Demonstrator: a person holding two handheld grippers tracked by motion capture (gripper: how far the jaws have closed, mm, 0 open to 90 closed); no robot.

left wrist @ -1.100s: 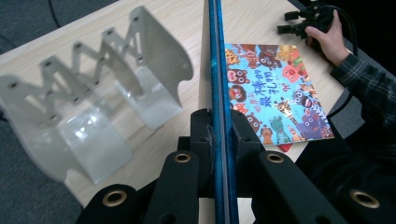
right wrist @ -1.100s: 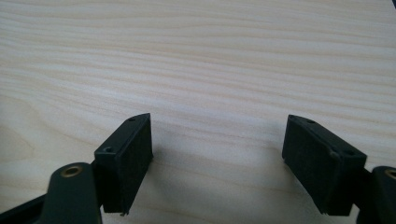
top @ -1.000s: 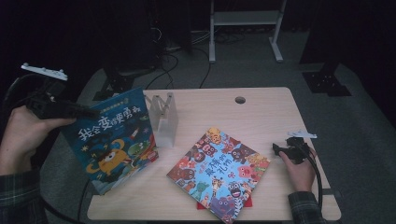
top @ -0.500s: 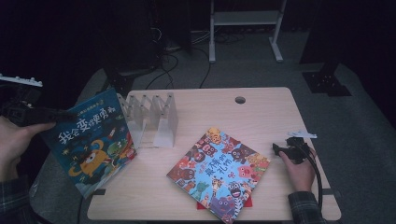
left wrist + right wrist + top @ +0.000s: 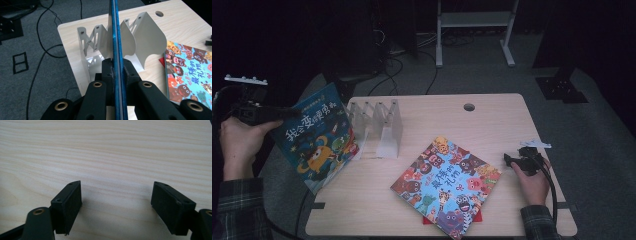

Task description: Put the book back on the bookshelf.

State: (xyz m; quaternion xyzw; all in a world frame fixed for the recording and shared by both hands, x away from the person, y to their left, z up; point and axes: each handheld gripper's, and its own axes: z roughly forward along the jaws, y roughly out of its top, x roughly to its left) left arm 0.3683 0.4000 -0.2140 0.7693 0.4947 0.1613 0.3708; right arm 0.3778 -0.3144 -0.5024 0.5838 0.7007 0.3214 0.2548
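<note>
1. Blue book: held in the air at the table's left edge, cover facing up and toward the cam, tilted; lower corner hangs past the table edge. In the left gripper view the book shows edge-on, a thin blue line running straight up from the jaws.
2. Left gripper: jaws shut narrow on the book's upper-left edge, pads pressing both faces. Grip looks firm.
3. Key relation: the white book rack stands just right of the book in the high view, and dead ahead along the book's edge in the left gripper view. The book's edge lines up approx. w/ a gap between two dividers; which slot exactly, hard to tell, since the book hides it.
4. Judgement: next move likely sets the book upright into the rack; needs the book turned vertical and kept parallel to the dividers, else a corner catches a plate.
5. Left hand is nearer the rack by far.
6. Right gripper: rests on the table at right, jaws wide, nothing between them; bare wood between the pads.
7. Second book: flat on the table, mid-front, well apart from the rack, untouched.
</note>
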